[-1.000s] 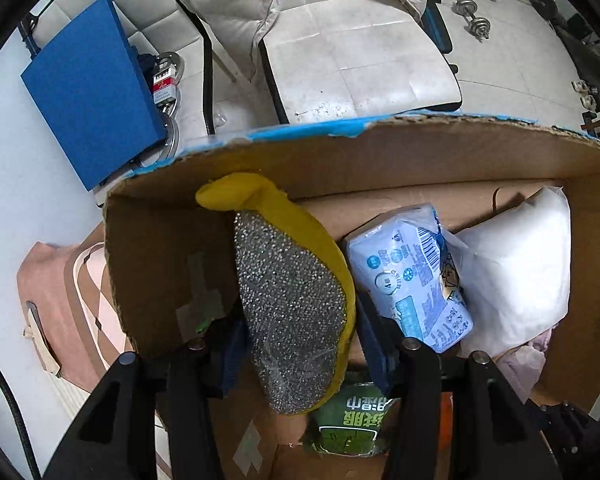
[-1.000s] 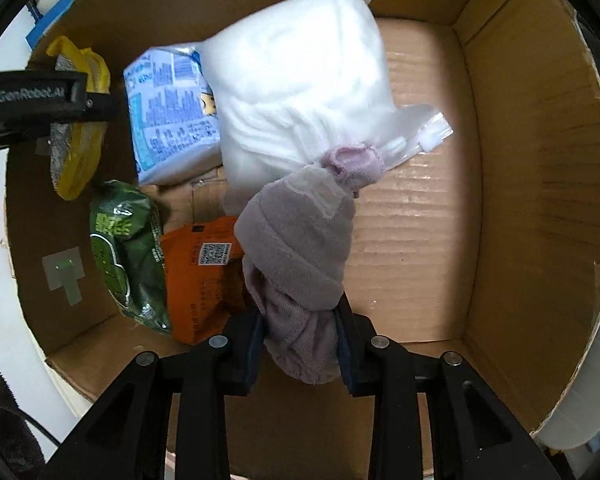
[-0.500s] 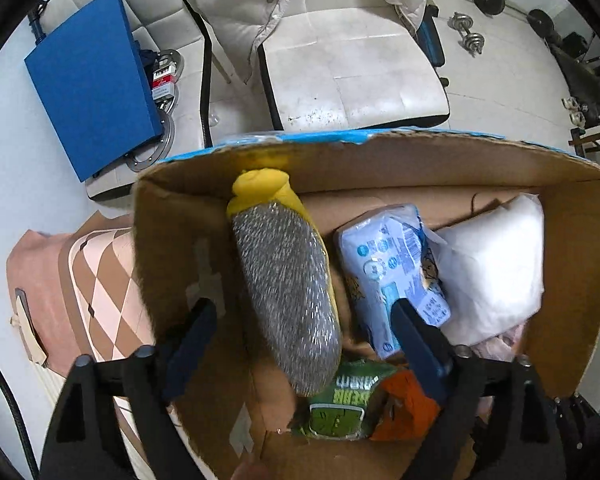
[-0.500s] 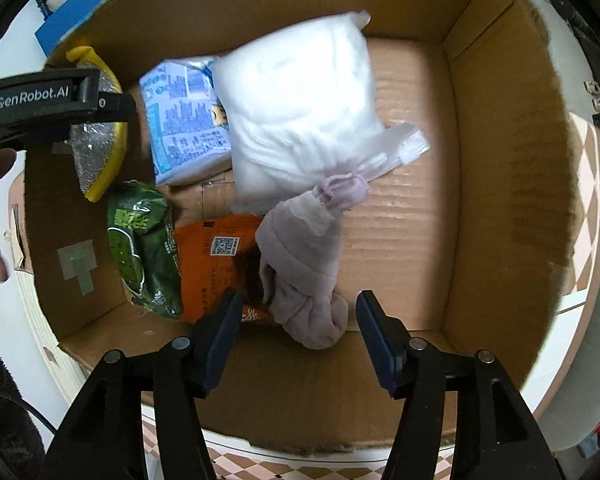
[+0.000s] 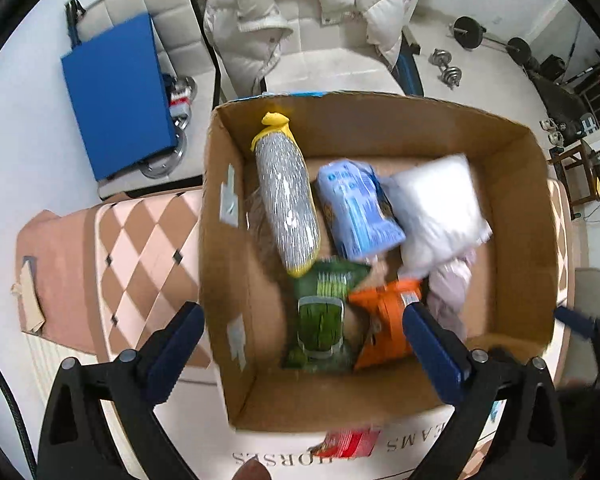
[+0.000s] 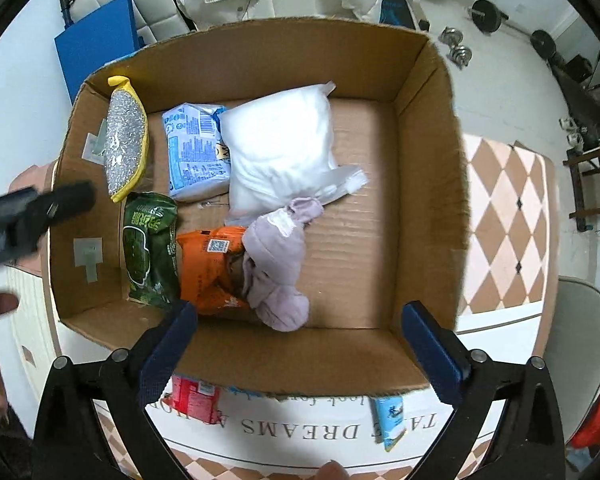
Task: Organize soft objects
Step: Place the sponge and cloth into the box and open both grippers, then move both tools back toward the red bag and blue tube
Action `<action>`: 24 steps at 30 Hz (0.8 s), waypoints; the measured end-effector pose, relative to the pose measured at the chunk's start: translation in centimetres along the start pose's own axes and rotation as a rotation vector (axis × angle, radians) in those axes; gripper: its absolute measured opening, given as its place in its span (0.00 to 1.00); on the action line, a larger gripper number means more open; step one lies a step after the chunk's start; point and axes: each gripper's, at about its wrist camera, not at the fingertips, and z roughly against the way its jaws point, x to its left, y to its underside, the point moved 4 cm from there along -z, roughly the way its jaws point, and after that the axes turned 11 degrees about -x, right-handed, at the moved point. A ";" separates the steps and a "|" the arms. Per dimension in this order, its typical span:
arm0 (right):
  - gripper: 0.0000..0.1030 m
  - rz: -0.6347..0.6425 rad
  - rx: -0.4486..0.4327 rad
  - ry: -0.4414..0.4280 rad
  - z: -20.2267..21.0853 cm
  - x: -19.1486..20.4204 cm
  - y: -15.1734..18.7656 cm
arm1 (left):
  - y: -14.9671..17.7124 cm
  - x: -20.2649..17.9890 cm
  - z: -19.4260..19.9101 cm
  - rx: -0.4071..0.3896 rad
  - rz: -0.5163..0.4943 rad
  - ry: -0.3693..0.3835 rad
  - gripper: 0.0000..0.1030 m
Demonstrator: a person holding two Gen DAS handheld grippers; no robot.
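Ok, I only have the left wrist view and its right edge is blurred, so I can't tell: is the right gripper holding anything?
Observer: No. The right gripper is open, with nothing between its fingers.
Operator: And the pale lump by the orange packet?
Observer: A mauve sock, lying on the floor of the box against the orange packet, with its tip touching the white bag.
Operator: Anything outside the box?
Observer: A light-blue packet lies in front of the box, along from a red one.
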 end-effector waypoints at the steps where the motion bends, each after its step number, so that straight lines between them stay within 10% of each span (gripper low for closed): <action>1: 1.00 0.005 -0.016 0.011 0.5 -0.4 0.1 | 0.6 -0.2 0.5 -0.011 -0.006 -0.003 0.99; 24: 1.00 0.019 -0.325 -0.019 15.4 -1.6 7.6 | 7.8 -2.7 15.5 -0.314 0.058 -0.016 0.99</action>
